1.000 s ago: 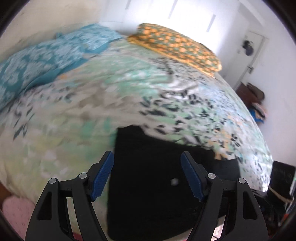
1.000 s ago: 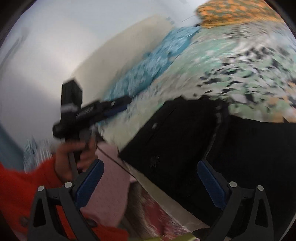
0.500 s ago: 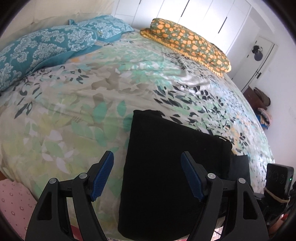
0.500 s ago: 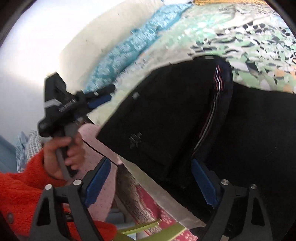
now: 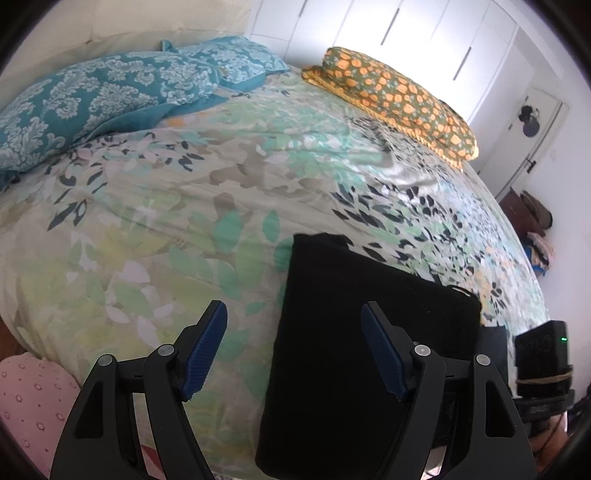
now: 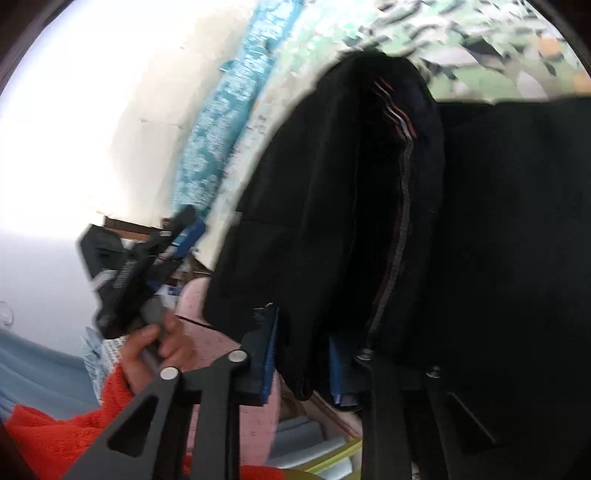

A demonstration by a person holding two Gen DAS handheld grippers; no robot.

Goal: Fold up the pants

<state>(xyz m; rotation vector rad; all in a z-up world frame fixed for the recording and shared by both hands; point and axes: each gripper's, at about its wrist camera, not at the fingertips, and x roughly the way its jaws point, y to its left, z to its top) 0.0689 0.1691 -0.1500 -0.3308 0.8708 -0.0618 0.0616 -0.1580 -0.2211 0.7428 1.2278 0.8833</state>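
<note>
The black pants (image 5: 369, 332) lie folded in a flat rectangle at the near edge of the bed. My left gripper (image 5: 295, 350) is open and empty, hovering above their left edge. In the right wrist view my right gripper (image 6: 306, 354) is shut on the near edge of the black pants (image 6: 332, 203), with a fold of cloth between its blue pads (image 6: 267, 354). A striped seam (image 6: 399, 229) runs down the fold. The left gripper (image 6: 144, 266) shows there in a hand at the left.
The bed (image 5: 166, 221) has a floral cover. Teal pillows (image 5: 92, 99) lie at the back left and an orange patterned pillow (image 5: 399, 99) at the back right. A pink cushion (image 5: 29, 398) sits below the bed's near left edge. A white wardrobe (image 5: 406, 29) stands behind.
My right gripper moved in and shut on the near edge of the pants. My left gripper drew back a little to the left and stayed open.
</note>
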